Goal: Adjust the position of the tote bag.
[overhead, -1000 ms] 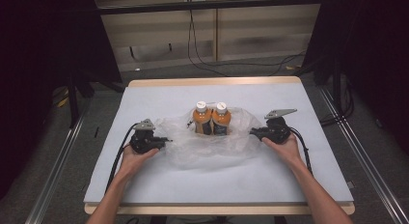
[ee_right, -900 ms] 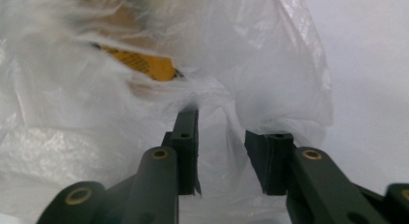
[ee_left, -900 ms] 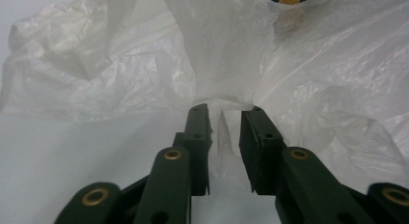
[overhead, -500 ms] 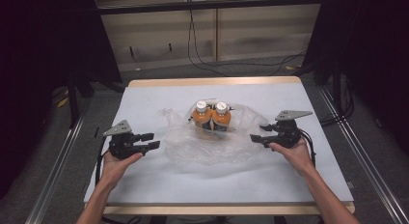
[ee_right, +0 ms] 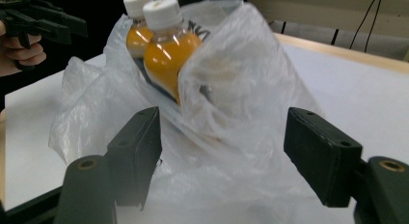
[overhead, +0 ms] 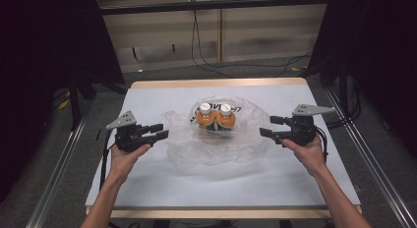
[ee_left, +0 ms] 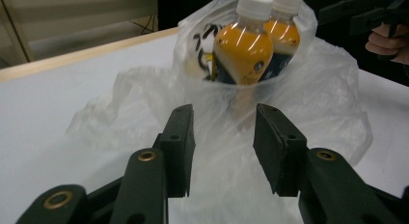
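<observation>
1. Both hands have drawn back from the plastic bag (overhead: pixel 216 139) since a second ago, when each tool sat at the bag's edge; now they stand apart from it on either side.
2. In the high view the left tool (overhead: pixel 158 131) is held over the white surface (overhead: pixel 147 188) to the left of the bag, its jaws pointing toward the bag. The jaws have just been closing a little after widening; they stand partly open and nothing is between them.
3. The right tool (overhead: pixel 271 127) is held to the right of the bag, also pointing at it. Its jaws are spread with nothing gripped.
4. Two bottles (overhead: pixel 215 117) of orange drink with white caps stand upright, side by side and touching, inside the clear bag near the middle of the surface.
5. The left gripper view shows that tool's two black jaws apart, with crumpled film beyond them, no pad pressing on it; dark labels on the bottles' lower halves can be seen here, and the other hand shows at the upper right.
6. The right gripper view shows a wider gap between its jaws and a flap of the bag standing up in front of the bottles, partly covering the nearer one.
7. The high view alone shows both forearms, the trailing cables and the dark printing on the bag behind the bottles.
</observation>
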Available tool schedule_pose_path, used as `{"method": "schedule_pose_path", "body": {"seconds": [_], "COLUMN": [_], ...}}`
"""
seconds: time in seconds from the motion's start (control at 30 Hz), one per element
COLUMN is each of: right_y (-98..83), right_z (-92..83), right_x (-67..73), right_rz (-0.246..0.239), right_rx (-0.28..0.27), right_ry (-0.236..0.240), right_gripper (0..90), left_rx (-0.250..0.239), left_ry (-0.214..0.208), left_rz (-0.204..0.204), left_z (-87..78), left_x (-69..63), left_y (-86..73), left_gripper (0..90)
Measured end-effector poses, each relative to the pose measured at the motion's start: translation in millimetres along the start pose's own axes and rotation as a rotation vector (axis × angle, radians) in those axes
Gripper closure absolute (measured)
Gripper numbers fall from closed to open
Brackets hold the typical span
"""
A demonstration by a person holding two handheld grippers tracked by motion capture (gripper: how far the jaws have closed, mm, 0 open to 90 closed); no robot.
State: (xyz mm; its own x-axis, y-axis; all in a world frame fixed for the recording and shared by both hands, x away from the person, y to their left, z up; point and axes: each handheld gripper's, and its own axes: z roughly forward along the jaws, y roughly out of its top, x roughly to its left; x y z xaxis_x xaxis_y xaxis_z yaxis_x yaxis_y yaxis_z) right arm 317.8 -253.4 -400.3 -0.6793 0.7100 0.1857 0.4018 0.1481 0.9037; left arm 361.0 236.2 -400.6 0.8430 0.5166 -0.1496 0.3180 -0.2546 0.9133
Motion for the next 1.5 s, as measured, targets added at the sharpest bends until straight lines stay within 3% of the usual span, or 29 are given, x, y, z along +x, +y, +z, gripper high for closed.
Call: {"method": "schedule_pose_path", "body": {"seconds": [0.13, 0.3, 0.47, 0.6, 0.77, 0.87, 1.07, 1.3, 1.33, 1.5], "right_y": [18.3, 40.8, 50.9, 54.7, 44.0, 32.9, 9.7, -13.6, -15.6, -22.0], "right_z": [3.9, 32.4, 54.2, 73.9, 89.0, 96.1, 107.5, 113.7, 114.5, 114.7], "right_x": [-0.7, -5.5, -7.8, -7.2, -9.2, -14.6, -21.3, -29.2, -30.8, -43.6], "right_rz": [-0.015, -0.024, -0.019, -0.015, -0.012, 0.0, -0.003, -0.027, -0.035, -0.045], "right_rx": [-0.013, -0.004, -0.002, 0.02, 0.089, 0.145, 0.236, 0.342, 0.351, 0.395], "right_ry": [0.004, 0.027, 0.037, 0.038, 0.027, 0.02, 0.018, 0.021, 0.013, -0.057], "right_gripper": [36.0, 38.7, 35.6, 35.2, 45.7, 50.4, 63.0, 88.8, 89.8, 90.0], "left_rx": [-0.021, 0.012, 0.073, 0.153, 0.309, 0.347, 0.467, 0.548, 0.571, 0.589], "left_ry": [-0.001, -0.019, -0.029, -0.051, -0.067, -0.082, -0.095, -0.099, -0.105, -0.089], "left_rz": [0.023, 0.032, 0.006, 0.026, 0.09, 0.088, 0.151, 0.218, 0.226, 0.242], "left_z": [15.7, 43.7, 77.1, 94.0, 109.7, 114.8, 117.3, 115.2, 115.9, 109.7], "left_x": [3.8, 11.3, 18.3, 15.0, 5.3, 3.3, -4.5, -11.8, -12.4, -8.4], "left_y": [23.5, 40.8, 37.8, 29.0, 16.1, 5.8, -11.9, -22.5, -26.0, -27.6], "left_gripper": [67.6, 72.5, 79.0, 84.0, 85.4, 84.5, 82.0, 88.5, 89.1, 90.0]}}
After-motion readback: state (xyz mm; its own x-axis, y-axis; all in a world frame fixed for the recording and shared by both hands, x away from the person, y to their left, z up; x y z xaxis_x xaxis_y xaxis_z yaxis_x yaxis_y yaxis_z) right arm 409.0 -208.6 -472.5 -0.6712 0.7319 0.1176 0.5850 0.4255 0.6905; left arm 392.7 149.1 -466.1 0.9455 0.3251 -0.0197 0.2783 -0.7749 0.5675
